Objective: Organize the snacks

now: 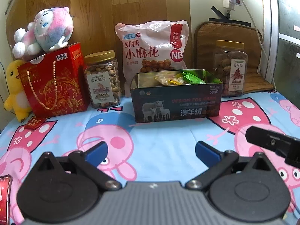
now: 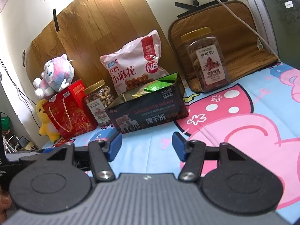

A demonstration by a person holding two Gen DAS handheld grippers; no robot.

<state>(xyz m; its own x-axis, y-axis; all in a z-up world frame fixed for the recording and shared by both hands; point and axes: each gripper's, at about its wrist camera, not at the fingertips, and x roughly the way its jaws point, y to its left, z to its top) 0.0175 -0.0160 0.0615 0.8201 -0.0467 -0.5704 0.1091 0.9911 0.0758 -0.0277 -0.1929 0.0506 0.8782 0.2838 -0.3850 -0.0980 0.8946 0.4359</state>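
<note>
Both claws, left claw (image 1: 151, 150) and right claw (image 2: 147, 146), gape wide, gripping nothing.

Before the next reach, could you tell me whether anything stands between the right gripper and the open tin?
Nothing visible does: only bare cartoon-print cloth lies between the open right gripper and the open tin.

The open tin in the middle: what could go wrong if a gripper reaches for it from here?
1. The pink snack bag stands right behind the open tin; pushing the tin back could tip the bag.
2. The green packet and yellow packets sit near the rim and may spill if the tin tilts.
3. The nut jar stands close on the tin's left; a wide approach could knock it.
</note>
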